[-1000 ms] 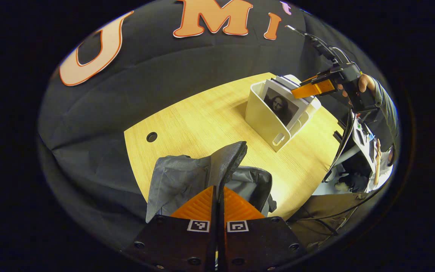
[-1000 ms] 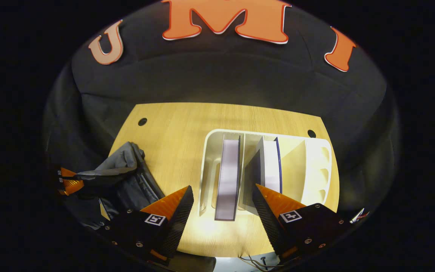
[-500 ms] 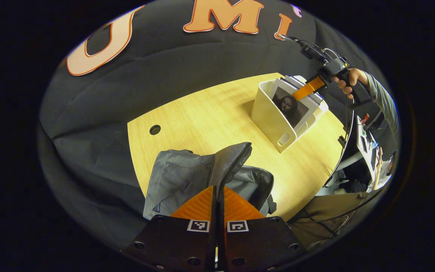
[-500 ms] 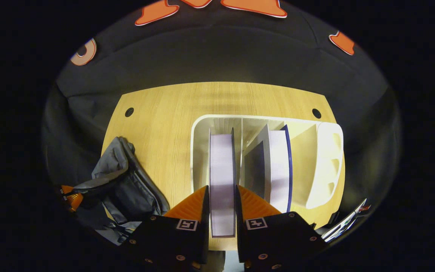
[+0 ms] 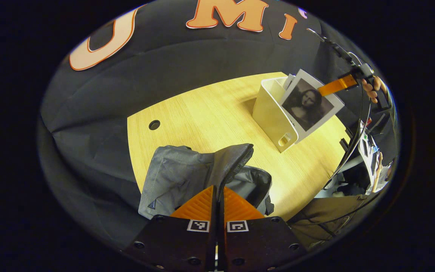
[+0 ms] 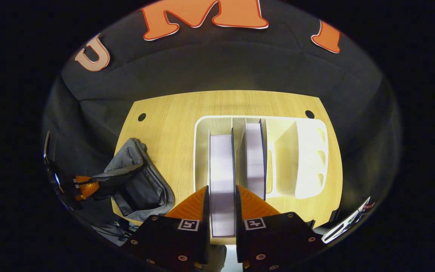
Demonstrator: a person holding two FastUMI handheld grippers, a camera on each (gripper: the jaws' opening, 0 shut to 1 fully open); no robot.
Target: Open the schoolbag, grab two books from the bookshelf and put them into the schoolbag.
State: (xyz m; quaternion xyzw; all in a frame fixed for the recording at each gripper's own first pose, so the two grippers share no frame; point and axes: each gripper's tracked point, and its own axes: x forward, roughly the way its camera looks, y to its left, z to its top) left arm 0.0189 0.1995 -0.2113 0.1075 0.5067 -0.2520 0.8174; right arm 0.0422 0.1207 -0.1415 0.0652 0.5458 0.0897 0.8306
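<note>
Book [image 6: 222, 177] clamped edge-on between my right fingers [image 6: 221, 202], both pressing its covers; the left gripper view has it tilted, mostly risen out of the bookshelf [image 5: 272, 113], portrait cover facing the bag side. Second book [image 6: 255, 158] stands upright in the next slot, just beside the held one, untouched. Bookshelf sits on the table [image 6: 164, 124], toward the far right of it as my left view has it. Schoolbag [image 5: 202, 170] lies at the near left part of the table, well apart from the bookshelf. My left fingers [image 5: 217, 200] are closed together on the bag's zipper-edged flap [image 5: 236, 158], holding it up so the mouth stays open; the dark opening sits just right of the flap. In the right gripper view the bag is low left of my right fingers, with the left gripper [image 6: 85, 185] at its lifted edge. Key relation: from the held book the bag opening lies to the left and down, across bare table. Book's long axis runs away from my right fingers along their line, so I judge it needs to clear the shelf wall fully, swing left, then go in end-first or tipped flat through the opening beside the flap. Right hand is the one carrying; left is already at the bag and only needs to hold. Step in hand: first book lift-out, roughly early-middle of the task; no book in the bag as far as I can tell. Risk: book corner catching the shelf rim or the flap sagging.
</note>
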